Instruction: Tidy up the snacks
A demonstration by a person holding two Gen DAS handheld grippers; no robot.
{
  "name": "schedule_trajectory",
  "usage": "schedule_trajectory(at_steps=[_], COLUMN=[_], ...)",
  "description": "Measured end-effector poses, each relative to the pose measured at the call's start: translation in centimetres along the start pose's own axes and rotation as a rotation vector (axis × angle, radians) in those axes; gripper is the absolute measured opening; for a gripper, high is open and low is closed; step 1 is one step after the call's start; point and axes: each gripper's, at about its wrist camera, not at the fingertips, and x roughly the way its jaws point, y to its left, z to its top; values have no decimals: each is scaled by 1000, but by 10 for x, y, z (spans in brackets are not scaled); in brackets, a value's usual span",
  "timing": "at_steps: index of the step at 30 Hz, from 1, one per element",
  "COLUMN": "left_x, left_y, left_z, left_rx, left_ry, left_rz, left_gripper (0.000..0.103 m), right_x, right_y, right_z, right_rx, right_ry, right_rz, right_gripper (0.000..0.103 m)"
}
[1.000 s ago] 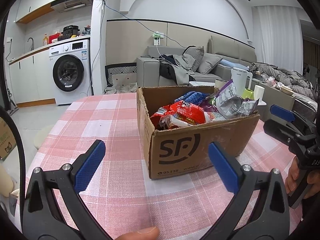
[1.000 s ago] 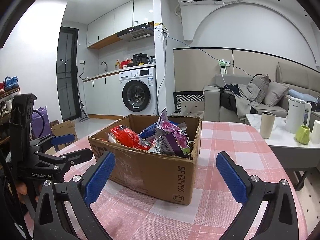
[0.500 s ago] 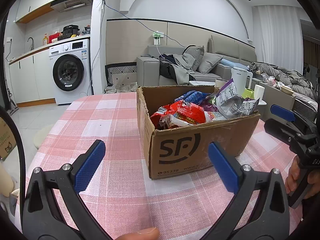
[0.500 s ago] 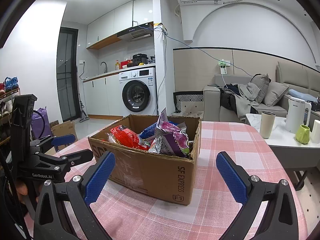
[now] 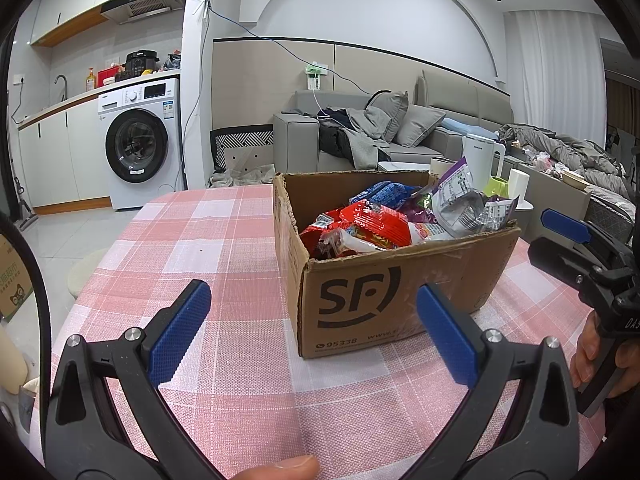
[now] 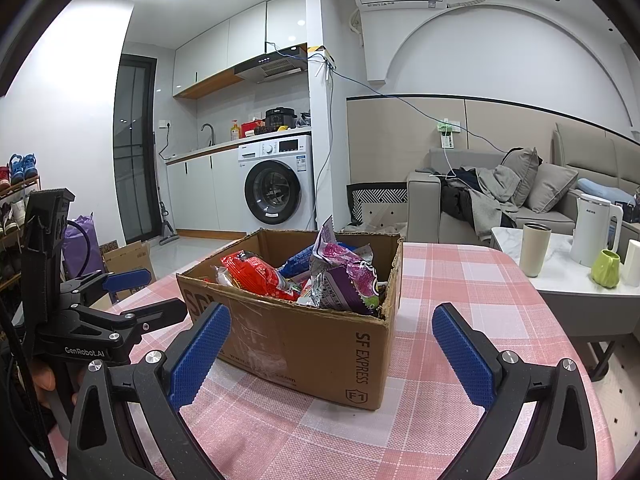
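**Both grippers empty and held off a filled snack box**

Fingers: the left gripper (image 5: 312, 332) has its blue fingers (image 5: 180, 332) spread wide with nothing between them, held low above the table (image 5: 192, 240), short of the box's printed face. The right gripper (image 6: 330, 356) is likewise spread wide and empty, aimed at the box's near corner. Neither touches the cardboard.

Task item: the snacks (image 5: 404, 220) lie heaped inside an open cardboard box (image 5: 384, 304), which stands near the middle of the pink checked table. No packet is visible on the cloth outside it. This arrangement would suit either a box awaiting sorting or one just filled; the views do not settle which, so no particular move is prescribed.

Handling advice, as judgement: the packets are crinkled foil and film, loosely stacked. Any grip should take one packet by a free edge or sealed seam, close gently, and lift straight up to avoid dragging neighbours over the rim.

Orientation: the box sits flat, mouth upward, its long axis apparently running along the printed face, across the left wrist view. A red packet (image 6: 256, 272) lies slanted along the pile. A purple packet (image 6: 344, 276) stands nearly upright, long axis vertical, torn top above the rim.
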Motion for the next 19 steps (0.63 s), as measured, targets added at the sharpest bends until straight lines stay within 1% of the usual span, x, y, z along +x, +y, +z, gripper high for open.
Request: schedule_trajectory(at_steps=[19], left_x=[0], left_y=[0], left_z=[-1], left_rx=[1], left_ry=[-2], left_rz=[1], left_gripper=[102], right_x=[0], right_y=[0], right_z=[0], right_rx=[0], right_ry=[-1], right_rz=[0], right_gripper=[103])
